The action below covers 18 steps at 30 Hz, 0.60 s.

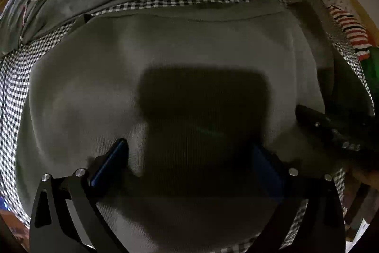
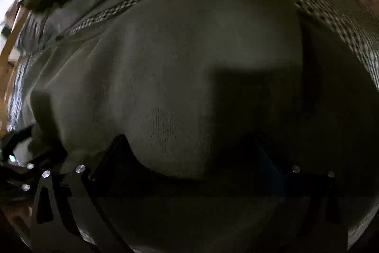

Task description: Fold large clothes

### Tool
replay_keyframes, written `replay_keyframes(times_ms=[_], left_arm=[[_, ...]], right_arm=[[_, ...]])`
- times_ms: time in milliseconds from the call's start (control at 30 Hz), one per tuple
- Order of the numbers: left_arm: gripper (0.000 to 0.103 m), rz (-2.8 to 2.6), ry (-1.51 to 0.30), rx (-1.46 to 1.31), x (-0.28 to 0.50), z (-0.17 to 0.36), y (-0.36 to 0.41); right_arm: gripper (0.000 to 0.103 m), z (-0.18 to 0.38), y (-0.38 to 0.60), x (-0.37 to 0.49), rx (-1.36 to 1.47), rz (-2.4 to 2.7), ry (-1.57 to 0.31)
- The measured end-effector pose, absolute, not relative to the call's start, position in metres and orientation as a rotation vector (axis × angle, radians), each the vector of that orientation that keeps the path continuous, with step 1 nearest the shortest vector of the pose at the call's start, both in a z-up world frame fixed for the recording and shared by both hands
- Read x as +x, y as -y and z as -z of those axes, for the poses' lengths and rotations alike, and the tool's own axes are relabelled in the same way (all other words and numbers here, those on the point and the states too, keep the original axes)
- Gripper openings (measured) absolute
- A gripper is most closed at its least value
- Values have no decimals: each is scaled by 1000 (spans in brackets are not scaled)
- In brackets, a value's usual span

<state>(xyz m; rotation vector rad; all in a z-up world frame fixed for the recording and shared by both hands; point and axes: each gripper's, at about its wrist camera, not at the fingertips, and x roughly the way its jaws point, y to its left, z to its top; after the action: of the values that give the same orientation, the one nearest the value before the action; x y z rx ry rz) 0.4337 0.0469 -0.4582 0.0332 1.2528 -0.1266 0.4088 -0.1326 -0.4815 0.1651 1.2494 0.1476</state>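
I see grey knit garment (image 1: 180, 44) flat on checkered sheet (image 1: 14, 91). Left gripper (image 1: 189, 158) spread wide, empty, above garment. Right gripper (image 2: 189, 153) likewise wide, holding nothing.

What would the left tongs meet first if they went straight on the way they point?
Most likely the grey knit sweater, which fills the view right ahead of the open left tongs; depth is unclear, but nothing else lies between.
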Motion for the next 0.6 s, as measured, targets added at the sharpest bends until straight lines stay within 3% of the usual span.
replay_keyframes(times_ms=[167,300,433,533,600], left_arm=[[99,109,-1134,40,445,420,-75],[99,196,-1217,-95,461,444,-109],[99,236,-1184,-129,455,427,-119],[99,182,-1129,-107,448,405,-130],[99,77,-1063,-101,446,388,-156]], right_arm=[[100,430,185,408,123,-31,-1118],[94,473,234,421,63,-11,-1287],[94,484,234,427,-82,-113,-1294],[75,452,236,423,-109,-11,-1210],[79,428,229,413,-112,8,-1146]])
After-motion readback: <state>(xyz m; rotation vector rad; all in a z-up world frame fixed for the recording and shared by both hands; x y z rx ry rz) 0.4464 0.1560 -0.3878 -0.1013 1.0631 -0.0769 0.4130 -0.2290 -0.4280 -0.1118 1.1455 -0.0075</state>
